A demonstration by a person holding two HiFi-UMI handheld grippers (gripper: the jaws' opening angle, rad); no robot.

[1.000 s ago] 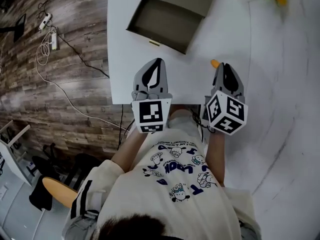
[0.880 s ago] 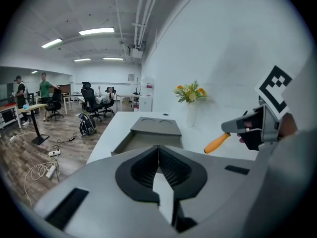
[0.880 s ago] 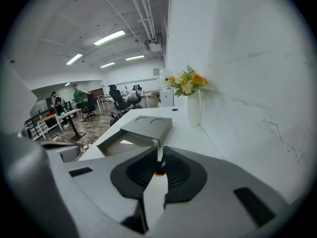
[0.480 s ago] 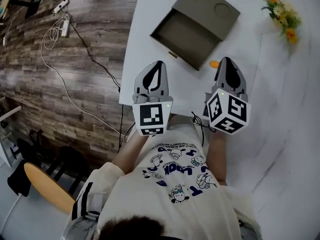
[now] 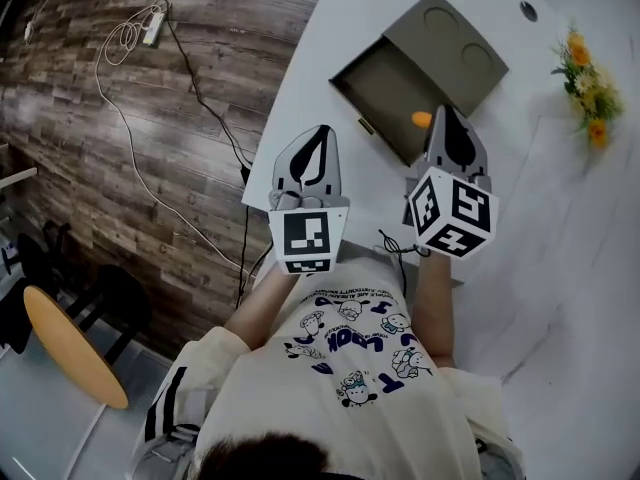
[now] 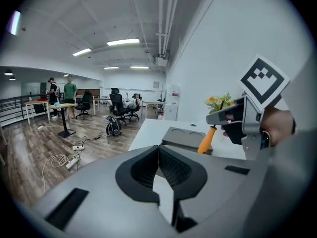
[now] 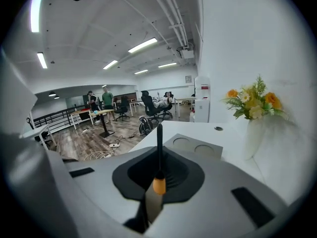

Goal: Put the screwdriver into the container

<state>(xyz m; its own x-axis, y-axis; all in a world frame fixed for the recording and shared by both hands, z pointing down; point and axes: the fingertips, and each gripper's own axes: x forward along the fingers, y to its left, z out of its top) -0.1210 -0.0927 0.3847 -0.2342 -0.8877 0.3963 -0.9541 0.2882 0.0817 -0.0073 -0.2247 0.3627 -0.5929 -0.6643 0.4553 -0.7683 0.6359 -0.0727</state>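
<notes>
Both tongs were closed: the right tongs [image 5: 446, 116] were clamped on the one screwdriver [image 5: 422, 119], whose orange handle jutted past their tips and appeared to hang over the open tray of the single grey container [image 5: 452, 48] on the white table [image 5: 325, 98]. The left tongs [image 5: 318, 136] hung just beside them, pinched together on nothing. The tool looked light and stiff, with a smooth handle and a thin dark shaft likely to swivel between pads, so a hold near where handle meets shaft seemed safest. One bunch of flowers [image 5: 590, 88] stood well apart.
</notes>
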